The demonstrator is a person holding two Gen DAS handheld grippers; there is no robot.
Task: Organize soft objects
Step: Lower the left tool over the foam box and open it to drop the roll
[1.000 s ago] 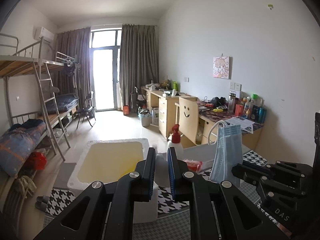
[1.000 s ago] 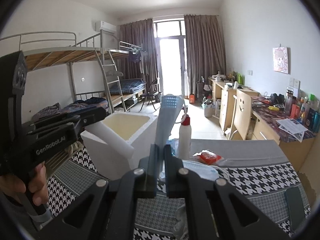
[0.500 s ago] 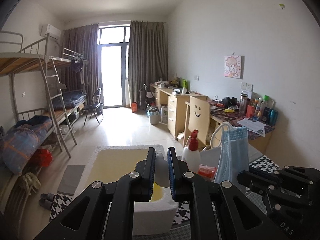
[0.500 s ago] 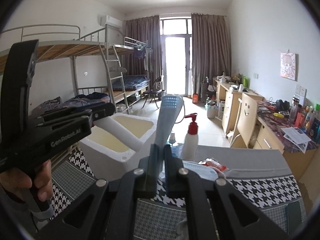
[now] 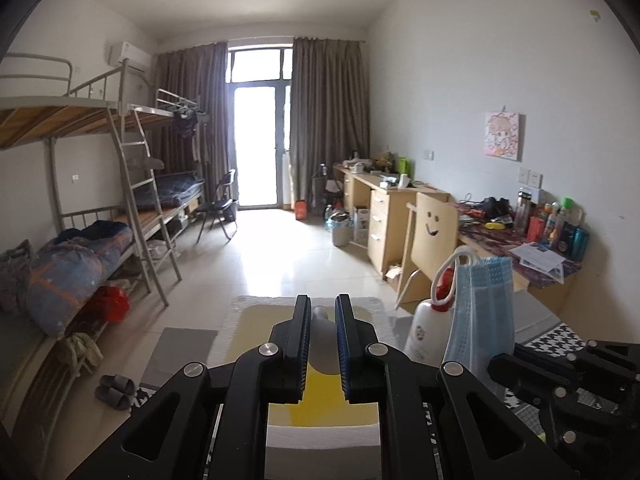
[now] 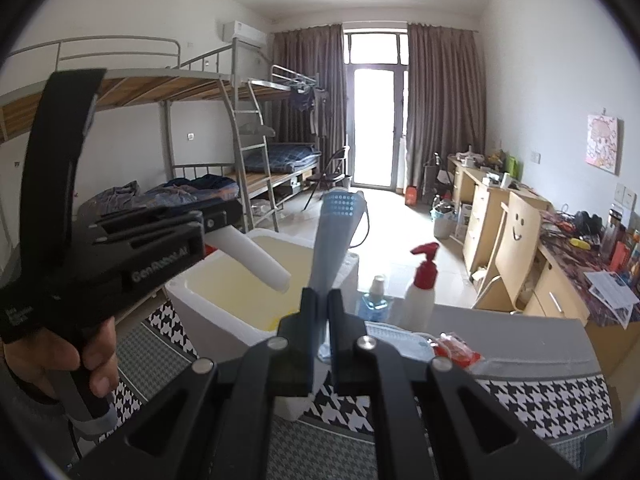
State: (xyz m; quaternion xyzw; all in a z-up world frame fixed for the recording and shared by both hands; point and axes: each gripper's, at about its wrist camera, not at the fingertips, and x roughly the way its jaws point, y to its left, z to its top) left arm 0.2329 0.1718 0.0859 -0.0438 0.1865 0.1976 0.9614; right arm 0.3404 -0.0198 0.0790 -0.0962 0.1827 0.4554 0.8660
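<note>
Left gripper (image 5: 322, 344) was nearly closed, clamped on a white foam piece (image 6: 256, 258). Right gripper (image 6: 323, 336) was fully closed, pinching a blue mask (image 6: 338, 236) that stood up from its jaws.

Change over the last second: both grippers travelled sideways together, and the white foam box (image 6: 208, 308) slid from left of the left jaws to directly beneath them. The foam piece now hung over the box's yellow interior; the mask sat at the box's near-right rim. Judged: both soft items were close to drop-off, not yet released.

View differences (near to far):
- Right wrist view showed a hand (image 6: 56, 360) on the left gripper's handle, the full foam piece angled down into the box, plus a sanitizer bottle (image 6: 376, 300) and a red packet (image 6: 456, 350) on the table (image 6: 540, 340). The left view hid those.
- Left wrist view showed the mask's ear loop hooked over the pump bottle (image 5: 426, 328) (or just in front of it, unclear), and slippers (image 5: 114, 390) on the floor.
</note>
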